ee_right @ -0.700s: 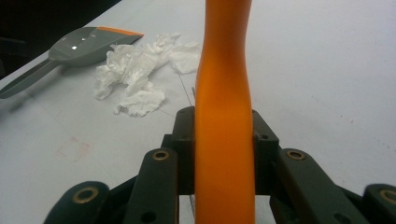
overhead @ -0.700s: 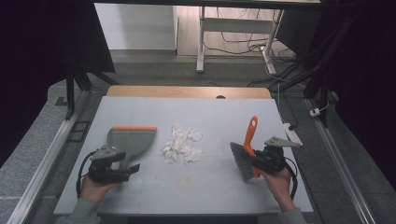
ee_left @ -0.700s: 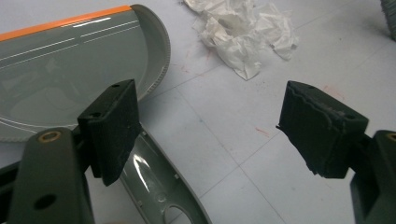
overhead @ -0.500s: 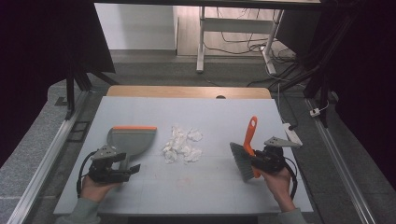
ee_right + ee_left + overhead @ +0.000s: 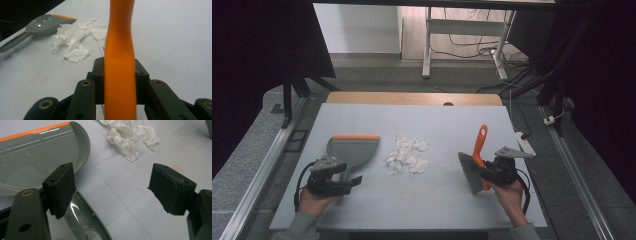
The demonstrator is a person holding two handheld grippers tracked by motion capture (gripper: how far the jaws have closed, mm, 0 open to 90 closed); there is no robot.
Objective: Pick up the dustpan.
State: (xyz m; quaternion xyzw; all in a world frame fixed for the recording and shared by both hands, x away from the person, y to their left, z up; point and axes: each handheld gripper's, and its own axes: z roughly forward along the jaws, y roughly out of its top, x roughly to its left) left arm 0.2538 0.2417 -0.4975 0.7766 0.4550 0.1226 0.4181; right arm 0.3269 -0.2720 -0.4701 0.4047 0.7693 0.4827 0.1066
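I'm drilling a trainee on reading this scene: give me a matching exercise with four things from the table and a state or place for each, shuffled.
Things:
1. brush
2. dustpan
3. crumpled tissue
4. left claw

States or places:
A. open, over the grey handle
B. lying flat at the table's left, orange-edged
C. clamped by its orange handle in the right claw
D. a white heap mid-table

Pairs: 1-C, 2-B, 3-D, 4-A
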